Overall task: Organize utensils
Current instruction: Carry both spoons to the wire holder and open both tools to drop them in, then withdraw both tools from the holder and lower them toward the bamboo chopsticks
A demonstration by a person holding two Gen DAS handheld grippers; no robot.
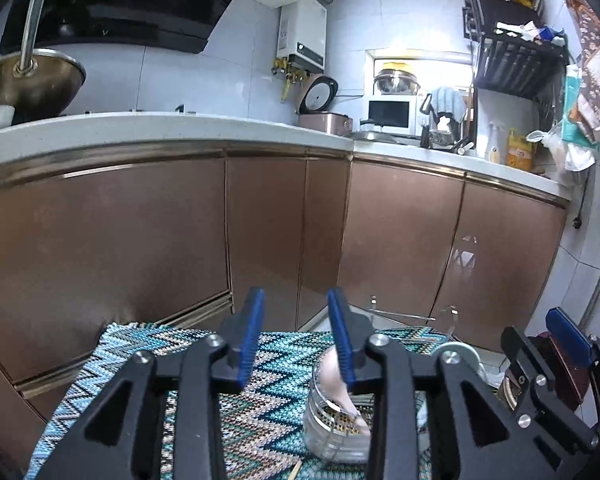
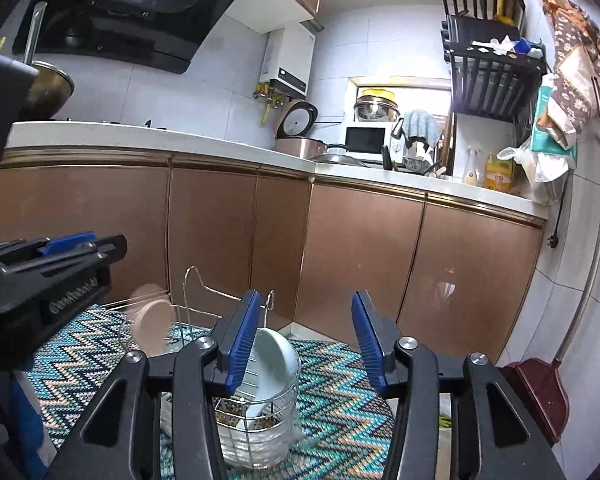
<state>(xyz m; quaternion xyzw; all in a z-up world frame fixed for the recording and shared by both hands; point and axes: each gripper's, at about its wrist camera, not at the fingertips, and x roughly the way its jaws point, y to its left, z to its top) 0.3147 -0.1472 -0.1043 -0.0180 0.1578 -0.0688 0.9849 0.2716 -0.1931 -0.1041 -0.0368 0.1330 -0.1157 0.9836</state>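
Both tongs hang over a table w/ a zigzag knit cloth (image 1: 260, 400), brown cabinets (image 1: 140, 240) behind.

Left tongs (image 1: 296, 344): spread, nothing betw. the blue pads, cloth showing thru the gap. Just right of them, a wire holder (image 1: 332, 420) on the cloth w/ a pink spoon (image 1: 334, 372) in it, bowl end up; the right pad overlaps the spoon in view, contact can't be told.

Right tongs (image 2: 304, 340): spread, nothing pinched. A pale blue spoon (image 2: 276, 356) stands tilted in the same wire holder (image 2: 260, 428), bowl up, partly behind the left pad; touching or not, can't tell. Pink spoon (image 2: 152, 330) blurred at the holder's left side, near the table's far edge. Wire rack (image 2: 204, 300) just behind the holder. Left tongs (image 2: 72, 252) show side-on at left.
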